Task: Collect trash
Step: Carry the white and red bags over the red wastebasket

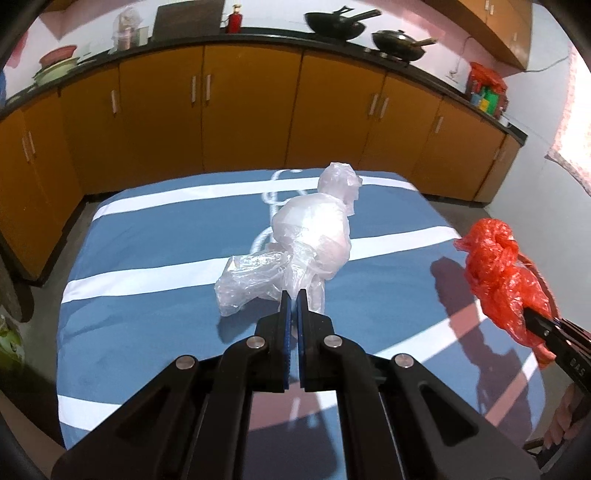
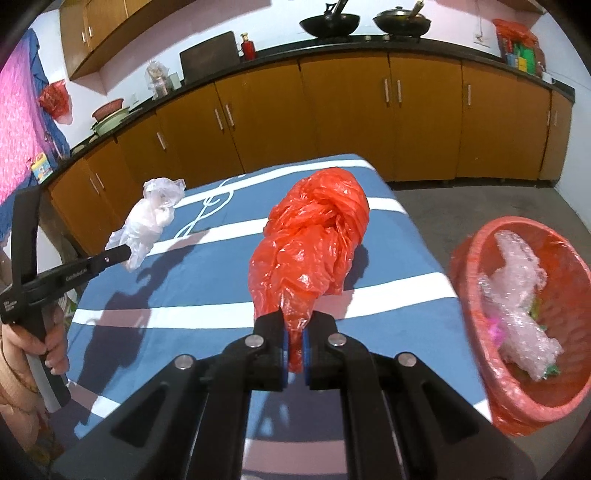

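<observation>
My left gripper [image 1: 294,295] is shut on a crumpled clear plastic bag [image 1: 310,236] and holds it above the blue striped table [image 1: 147,258]. The same bag [image 2: 147,218] and the left gripper [image 2: 125,254] also show at the left of the right wrist view. My right gripper [image 2: 294,332] is shut on a knotted red plastic bag [image 2: 310,243], held over the table [image 2: 207,295]. That red bag [image 1: 502,280] shows at the right of the left wrist view. A red bin [image 2: 476,295] lined with red plastic stands to the right of the table and holds bubble wrap [image 2: 517,302].
Orange cabinets [image 1: 251,110] under a black counter run behind the table. Woks [image 1: 336,26], a red bottle [image 1: 233,18] and bowls stand on the counter. Grey floor [image 2: 480,203] lies between the table and the cabinets.
</observation>
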Demonstrator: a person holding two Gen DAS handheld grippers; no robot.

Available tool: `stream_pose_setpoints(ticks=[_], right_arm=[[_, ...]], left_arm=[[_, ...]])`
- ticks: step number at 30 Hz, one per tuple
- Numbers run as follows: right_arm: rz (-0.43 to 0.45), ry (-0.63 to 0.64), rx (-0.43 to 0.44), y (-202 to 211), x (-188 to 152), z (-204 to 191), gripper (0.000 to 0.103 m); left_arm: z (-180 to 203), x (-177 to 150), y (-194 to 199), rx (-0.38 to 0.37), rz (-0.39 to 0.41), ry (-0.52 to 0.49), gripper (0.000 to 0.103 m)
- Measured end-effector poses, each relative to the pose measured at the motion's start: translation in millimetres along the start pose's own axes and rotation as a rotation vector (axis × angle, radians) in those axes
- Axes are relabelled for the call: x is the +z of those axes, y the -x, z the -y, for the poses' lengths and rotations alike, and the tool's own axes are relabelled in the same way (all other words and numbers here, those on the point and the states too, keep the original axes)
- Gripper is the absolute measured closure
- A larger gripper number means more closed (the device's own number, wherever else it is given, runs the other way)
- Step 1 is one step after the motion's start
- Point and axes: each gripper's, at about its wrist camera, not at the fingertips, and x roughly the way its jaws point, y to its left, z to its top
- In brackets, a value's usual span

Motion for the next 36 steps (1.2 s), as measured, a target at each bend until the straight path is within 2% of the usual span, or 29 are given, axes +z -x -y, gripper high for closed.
stream_pose_setpoints(ticks=[9, 18, 30, 36], right_arm=[[0.055, -0.018, -0.035, 42.3, -2.5, 20.0, 0.096], [0.107, -0.037, -0.101, 83.0, -3.3, 48.1, 0.096], [0.155, -0.075, -0.278, 135.4, -17.0, 127.5, 0.097], [0.159, -0.116, -0.329, 146.1, -23.8, 165.4, 0.097]], left_arm=[[44.3, 7.8, 11.8, -0.053, 0.028, -0.052, 0.100], [101.9, 11.4, 21.8, -0.137, 0.060, -0.111, 0.100], [185.5, 1.0, 19.7, -0.270, 0.056, -0.172, 0.100], [227.2, -7.8, 9.6, -0.324, 0.028, -0.199, 0.100]])
